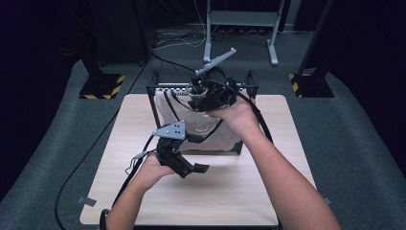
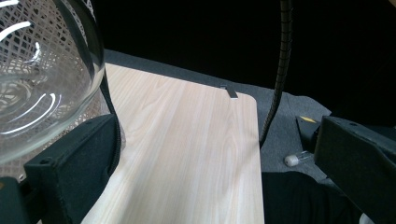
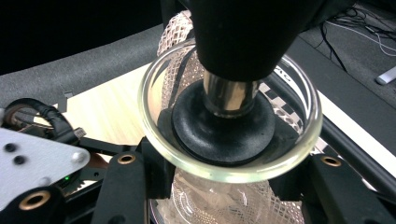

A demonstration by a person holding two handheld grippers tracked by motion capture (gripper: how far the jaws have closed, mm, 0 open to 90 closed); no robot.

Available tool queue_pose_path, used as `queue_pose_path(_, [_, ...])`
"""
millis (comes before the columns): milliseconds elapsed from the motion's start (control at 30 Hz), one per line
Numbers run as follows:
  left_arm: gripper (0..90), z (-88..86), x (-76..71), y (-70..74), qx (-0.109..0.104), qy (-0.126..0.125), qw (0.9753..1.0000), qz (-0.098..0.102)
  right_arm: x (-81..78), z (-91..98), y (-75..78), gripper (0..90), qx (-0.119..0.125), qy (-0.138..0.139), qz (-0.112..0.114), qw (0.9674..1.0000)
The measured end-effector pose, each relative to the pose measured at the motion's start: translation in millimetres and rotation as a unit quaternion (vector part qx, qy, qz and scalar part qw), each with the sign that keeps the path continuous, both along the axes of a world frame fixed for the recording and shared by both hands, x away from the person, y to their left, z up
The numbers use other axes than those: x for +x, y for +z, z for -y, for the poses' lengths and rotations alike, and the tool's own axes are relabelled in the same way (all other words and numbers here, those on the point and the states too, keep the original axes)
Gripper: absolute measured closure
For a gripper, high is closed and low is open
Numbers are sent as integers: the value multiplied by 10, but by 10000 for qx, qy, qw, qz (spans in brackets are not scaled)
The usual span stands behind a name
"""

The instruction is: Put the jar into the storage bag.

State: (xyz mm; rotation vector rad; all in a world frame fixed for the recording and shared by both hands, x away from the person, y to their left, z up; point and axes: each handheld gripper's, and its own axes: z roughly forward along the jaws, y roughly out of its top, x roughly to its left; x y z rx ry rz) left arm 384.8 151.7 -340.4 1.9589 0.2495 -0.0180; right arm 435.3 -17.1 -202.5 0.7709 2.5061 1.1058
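Up at the far side of the wooden table [image 1: 230, 191], we see our right gripper [image 1: 210, 98] above the mesh basket [image 1: 210, 129], its jaws closed on the rim of a clear glass bowl [image 3: 233, 170], which a black suction-like pad [image 3: 223, 123] presses into. Lower down, our left gripper [image 1: 184, 163] hovers over the tabletop just in front of the basket, jaws spread wide with nothing between them.

You have nothing to read here: no text, label, brand or number is legible. Only signs are the yellow-and-black hazard stripes on the two stand bases [image 1: 101, 86] [image 1: 309, 85] behind the table [image 1: 225, 191].
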Motion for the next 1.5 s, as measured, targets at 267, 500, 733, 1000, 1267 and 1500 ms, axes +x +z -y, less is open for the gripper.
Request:
queue_pose_path(267, [0, -13, -8, -10, -5, 39, 10000, -9, 59, -49, -98, 502, -47, 6, -52, 10000])
queue_pose_path(500, [0, -23, -6, -9, -6, 48, 10000, -9, 114, -107, -259, 502, -187, -25, -105, 9998])
queue_pose_path(733, [0, -24, -5, -23, -49, 68, 10000, -6, 146, -117, -402, 502, -268, -49, -174, 9995])
queue_pose_path(1000, [0, -26, 19, -51, -72, 105, 9999, -35, 152, -164, -599, 502, -441, -23, -245, 9987])
queue_pose_path(1267, [0, -26, 25, -74, -119, 153, 9998, -39, 166, -159, -761, 502, -564, -53, -349, 9978])
queue_pose_path(1500, [0, -31, 54, -97, -109, 191, 9997, -47, 191, -160, -906, 501, -722, -63, -443, 9964])
